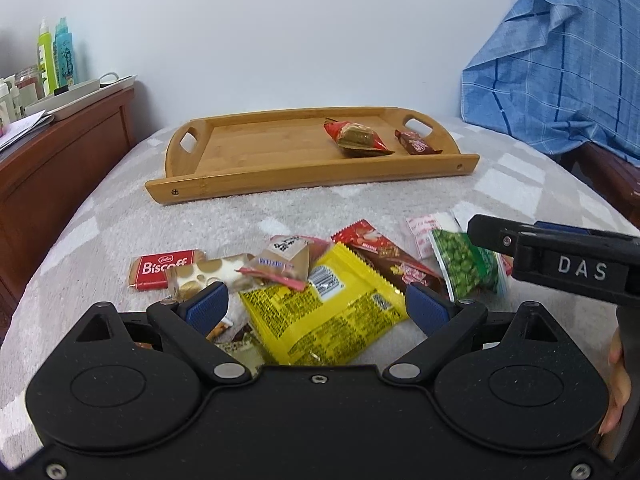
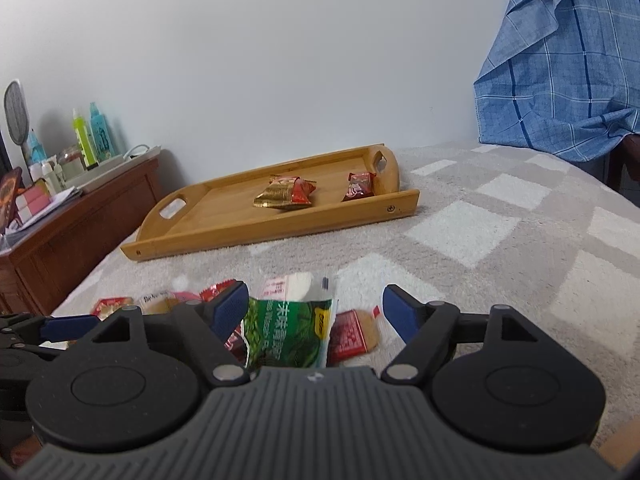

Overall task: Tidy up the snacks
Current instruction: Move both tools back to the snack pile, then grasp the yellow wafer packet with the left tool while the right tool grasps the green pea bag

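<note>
The left gripper [image 1: 318,308] hung with jaws spread wide over the yellow packet [image 1: 324,312], gripping nothing. Left of that packet lay a red bar reading "Biscoff" [image 1: 160,270]; right of it, a green pea bag [image 1: 466,266]. The right gripper [image 2: 316,312], lettered "DAS" on its side, also gaped, its fingers flanking that green bag [image 2: 288,332], which bore Chinese characters. Beyond the yellow packet sat the tray [image 1: 256,184] holding a red-gold snack [image 1: 358,138] and a brown one [image 1: 416,143].
</note>
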Tool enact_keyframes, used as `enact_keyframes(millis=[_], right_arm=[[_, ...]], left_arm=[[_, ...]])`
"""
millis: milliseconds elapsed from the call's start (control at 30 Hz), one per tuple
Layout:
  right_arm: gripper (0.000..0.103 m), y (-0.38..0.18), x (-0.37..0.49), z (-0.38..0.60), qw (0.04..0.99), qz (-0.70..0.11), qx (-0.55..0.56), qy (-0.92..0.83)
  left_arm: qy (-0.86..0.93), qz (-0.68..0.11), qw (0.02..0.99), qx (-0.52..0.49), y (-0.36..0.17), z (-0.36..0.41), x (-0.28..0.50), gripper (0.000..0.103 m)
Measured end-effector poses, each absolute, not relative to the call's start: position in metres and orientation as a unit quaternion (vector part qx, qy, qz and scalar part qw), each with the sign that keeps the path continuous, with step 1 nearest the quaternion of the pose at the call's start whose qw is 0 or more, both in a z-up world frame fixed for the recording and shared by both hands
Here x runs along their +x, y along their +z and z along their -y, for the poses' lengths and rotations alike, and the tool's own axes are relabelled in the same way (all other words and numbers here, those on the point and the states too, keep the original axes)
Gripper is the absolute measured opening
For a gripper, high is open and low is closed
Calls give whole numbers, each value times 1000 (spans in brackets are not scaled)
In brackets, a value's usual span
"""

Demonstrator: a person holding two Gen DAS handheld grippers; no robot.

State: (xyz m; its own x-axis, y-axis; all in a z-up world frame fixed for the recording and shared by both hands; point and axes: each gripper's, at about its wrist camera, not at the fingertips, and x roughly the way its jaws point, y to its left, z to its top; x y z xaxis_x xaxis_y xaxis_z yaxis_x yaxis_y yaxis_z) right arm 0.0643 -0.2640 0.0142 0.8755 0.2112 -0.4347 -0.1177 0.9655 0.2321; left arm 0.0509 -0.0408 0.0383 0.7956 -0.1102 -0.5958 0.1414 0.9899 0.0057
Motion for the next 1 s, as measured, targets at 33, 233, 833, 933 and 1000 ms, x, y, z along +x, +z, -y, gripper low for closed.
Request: enact_keyframes(millis=[33,233,833,933,1000], right_arm=[[85,14,63,263,964,-235,97,83],[85,12,62,258,964,-237,84,84],[80,5,71,252,954,-269,90,100],[73,4,72,251,952,-274,88,103],[68,4,72,250,951,-276,87,107]], left_arm=[[-69,-312,947,28,37,40,49,95],[-84,-304,948,49,32,42,41,94],[-93,-299,946,88,22,50,52,90],[-97,-293,946,98,20,53,53,91],[-97,-290,946,104,18,55,52,92]])
